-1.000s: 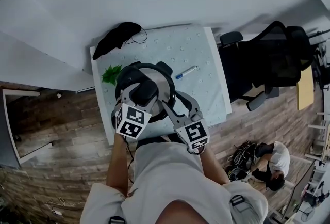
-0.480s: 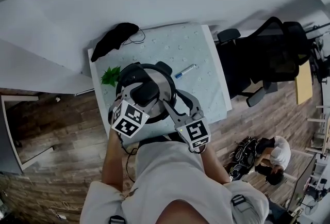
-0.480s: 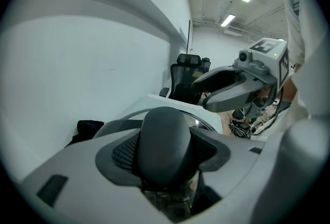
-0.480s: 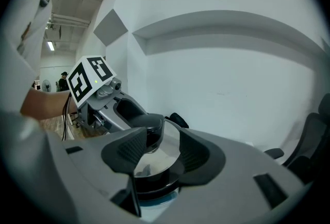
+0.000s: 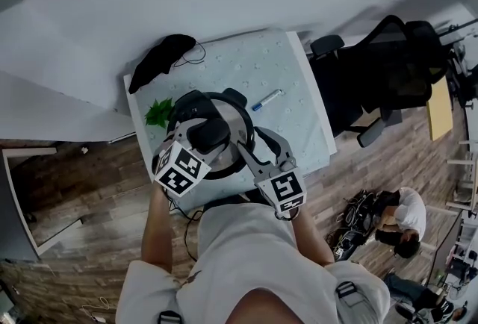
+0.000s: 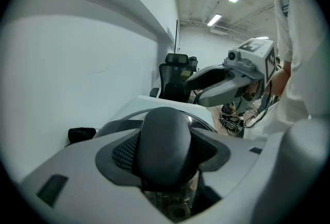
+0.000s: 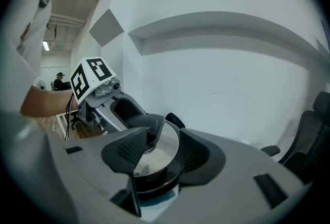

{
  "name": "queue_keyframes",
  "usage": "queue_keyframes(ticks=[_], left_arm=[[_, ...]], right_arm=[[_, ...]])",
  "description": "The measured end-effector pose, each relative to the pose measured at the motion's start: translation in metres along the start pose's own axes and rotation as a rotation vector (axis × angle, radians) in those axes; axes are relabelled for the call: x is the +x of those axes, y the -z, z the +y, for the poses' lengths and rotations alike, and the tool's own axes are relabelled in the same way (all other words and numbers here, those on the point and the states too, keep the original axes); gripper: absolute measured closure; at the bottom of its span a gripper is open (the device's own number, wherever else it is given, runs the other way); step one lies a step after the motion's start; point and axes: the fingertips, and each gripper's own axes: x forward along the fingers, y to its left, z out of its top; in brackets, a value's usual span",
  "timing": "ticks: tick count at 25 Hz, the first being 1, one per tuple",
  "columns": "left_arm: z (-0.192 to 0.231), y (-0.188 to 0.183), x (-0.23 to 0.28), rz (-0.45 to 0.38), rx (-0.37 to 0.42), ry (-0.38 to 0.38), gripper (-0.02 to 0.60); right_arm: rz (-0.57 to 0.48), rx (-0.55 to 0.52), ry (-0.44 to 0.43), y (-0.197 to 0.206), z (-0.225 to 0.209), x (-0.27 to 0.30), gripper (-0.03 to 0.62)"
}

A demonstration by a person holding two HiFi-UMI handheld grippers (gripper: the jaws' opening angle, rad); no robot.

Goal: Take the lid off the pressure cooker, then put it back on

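The steel pressure cooker stands on the cloth-covered table. Its lid carries a black handle. My left gripper reaches in from the near left and is shut on that lid handle, which fills the gap between its pads. My right gripper comes in from the near right at the cooker's rim. Its jaws straddle a black side handle low on the pot, and appear shut on it. In the right gripper view the lid's silver dome shows between the pads.
A black cloth bundle lies at the table's far left corner and a green leafy sprig sits left of the cooker. A blue-and-white marker lies to its right. A black office chair stands beside the table; a person sits on the floor.
My left gripper has rolled on the lid handle; its marker cube has swung left and slightly up in the head view. The right gripper has stayed put.
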Motion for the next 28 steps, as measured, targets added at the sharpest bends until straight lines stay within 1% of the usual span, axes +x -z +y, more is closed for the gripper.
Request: queue_keyframes(ticks=[4, 8, 15, 18, 20, 24, 28], left_arm=[[-0.002, -0.001, -0.001, 0.004, 0.032, 0.030, 0.307], [-0.001, -0.004, -0.004, -0.011, 0.033, 0.049, 0.307], [0.000, -0.014, -0.012, -0.022, 0.061, 0.044, 0.307], [-0.001, -0.016, -0.013, -0.014, 0.079, 0.042, 0.307], [-0.002, -0.016, -0.013, -0.012, 0.081, 0.048, 0.307], [-0.007, -0.021, -0.018, -0.037, 0.071, 0.069, 0.307], [-0.010, -0.030, -0.022, -0.046, 0.089, 0.072, 0.307]], right_arm=[[0.000, 0.003, 0.011, 0.000, 0.001, -0.001, 0.391], [-0.002, 0.007, 0.023, 0.000, 0.000, -0.003, 0.391], [-0.018, 0.001, 0.031, -0.006, -0.001, -0.007, 0.391], [-0.031, -0.005, 0.036, -0.011, -0.002, -0.009, 0.391], [-0.039, -0.009, 0.039, -0.015, -0.003, -0.010, 0.391], [-0.049, -0.013, 0.050, -0.019, -0.007, -0.014, 0.391], [-0.062, -0.014, 0.065, -0.023, -0.011, -0.019, 0.391]])
